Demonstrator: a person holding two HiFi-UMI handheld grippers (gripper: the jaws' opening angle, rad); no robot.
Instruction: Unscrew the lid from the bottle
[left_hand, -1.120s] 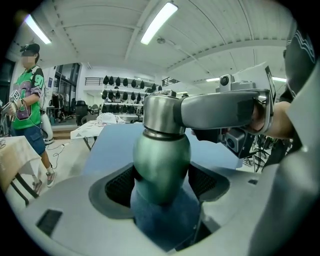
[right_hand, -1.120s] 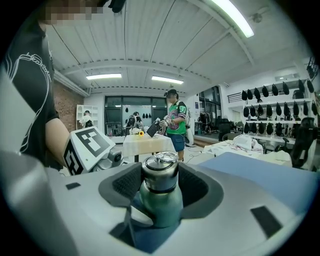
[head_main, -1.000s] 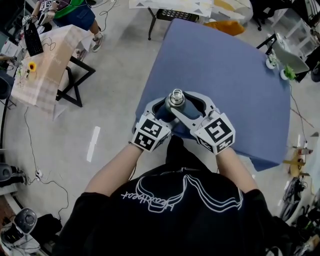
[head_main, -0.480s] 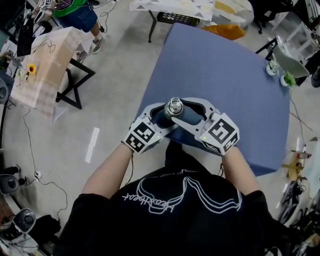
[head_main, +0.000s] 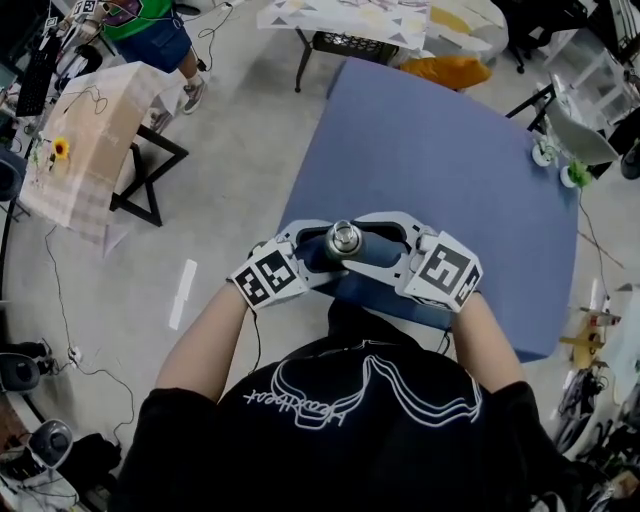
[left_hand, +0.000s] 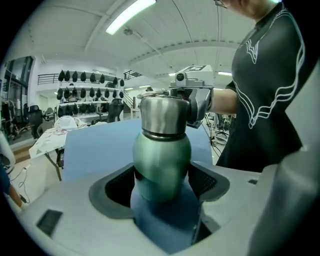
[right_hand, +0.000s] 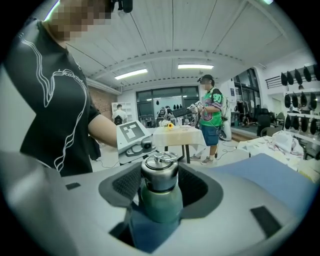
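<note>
A person holds 2 grippers around a green bottle w/ a steel lid. The left gripper has its fingers clamped on the bottle's green body, low down. The right gripper has its fingers closed around the lid, higher up. The bottle sits upright btwn both pairs of fingers, apparently on the blue tabletop, right at its near edge by the person's body.

Likely risks: the rounded body may spin inside the left fingers when the lid is turned, so the thread never loosens. The right fingers seem to reach down past the lid toward the shoulder, so that grip could bind or slip. A tilt toward the near edge could tip the bottle off the tabletop, esp. once the lid frees.
</note>
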